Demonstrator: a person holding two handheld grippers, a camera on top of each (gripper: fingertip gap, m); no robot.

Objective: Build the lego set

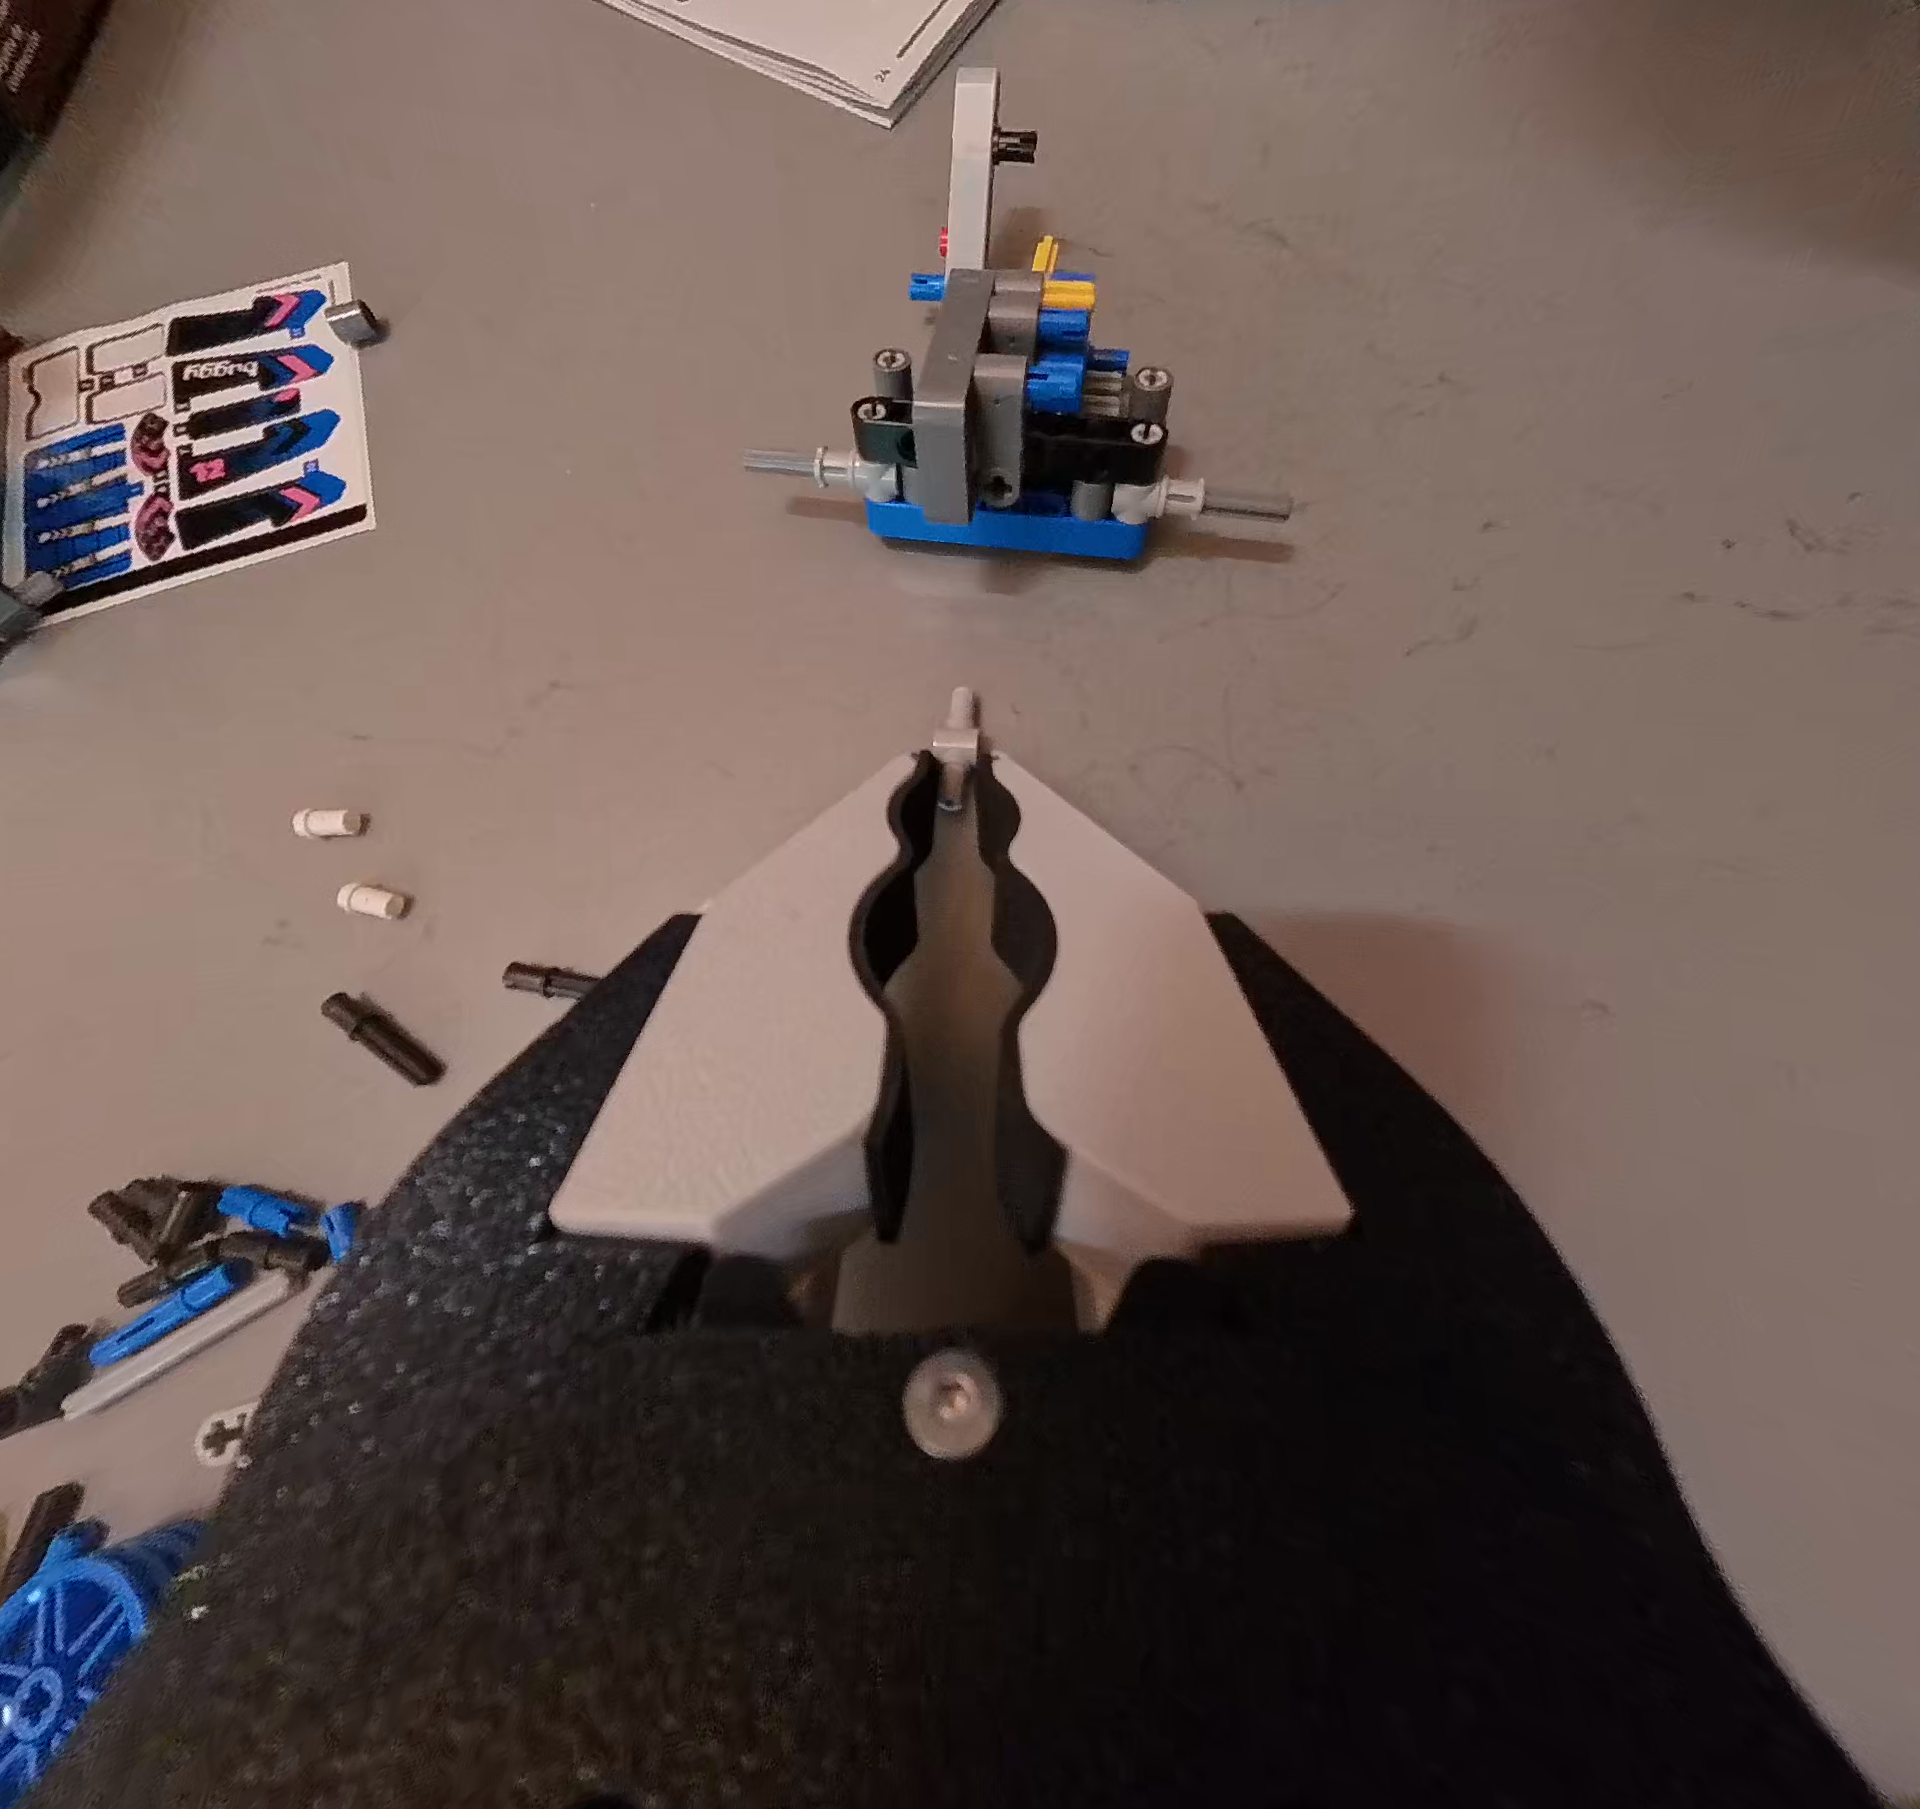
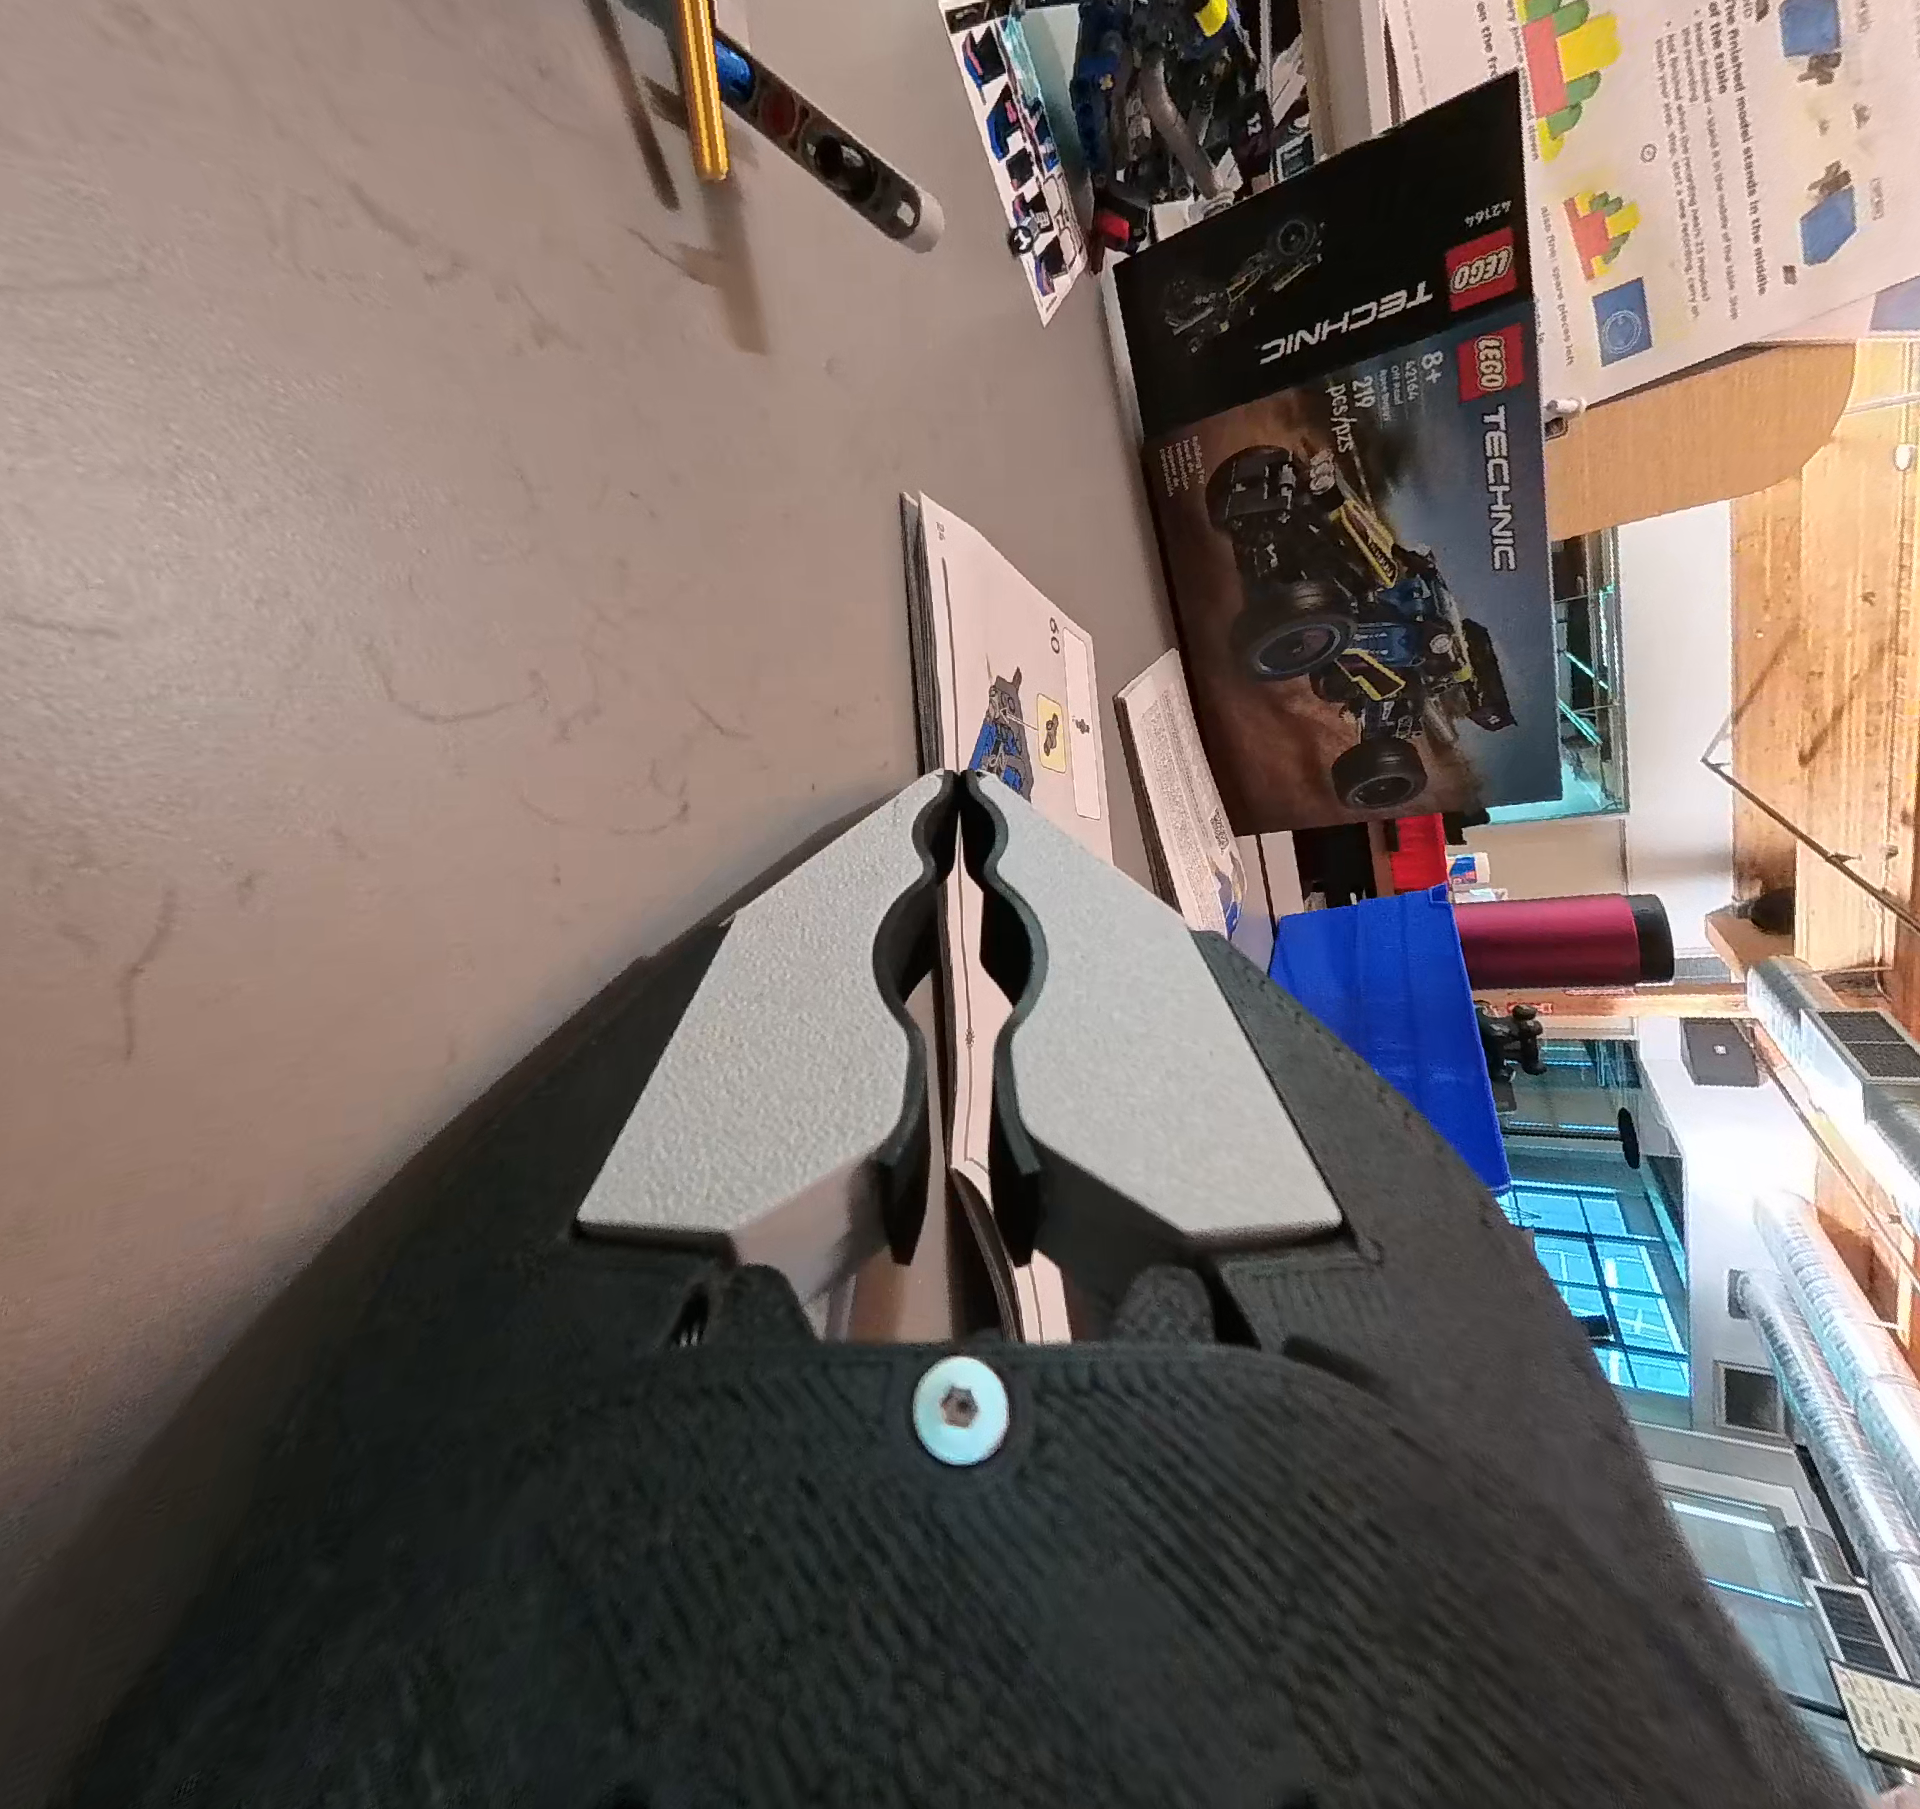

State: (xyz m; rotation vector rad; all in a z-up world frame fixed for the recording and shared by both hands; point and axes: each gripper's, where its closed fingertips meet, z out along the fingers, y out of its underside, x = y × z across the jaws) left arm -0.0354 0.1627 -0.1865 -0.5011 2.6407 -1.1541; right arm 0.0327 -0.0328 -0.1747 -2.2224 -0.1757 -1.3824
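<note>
The left gripper [image 1: 961, 757] pinches one small grey pin [image 1: 958, 720]. The right gripper [image 2: 958, 793] is closed with nothing in it. Two white pegs [image 1: 328, 822] and two black pins [image 1: 381, 1035] lie near one half-built model [image 1: 1013, 409]

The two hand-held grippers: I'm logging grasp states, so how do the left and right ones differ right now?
The left hand-held gripper pinches a small light grey pin at its tips; the right hand-held gripper is closed with nothing between its tips. The left one points at the partly built lego model on the table; the right one, rolled sideways, points toward the open instruction booklet. Both have grey fingers on black bodies.
</note>
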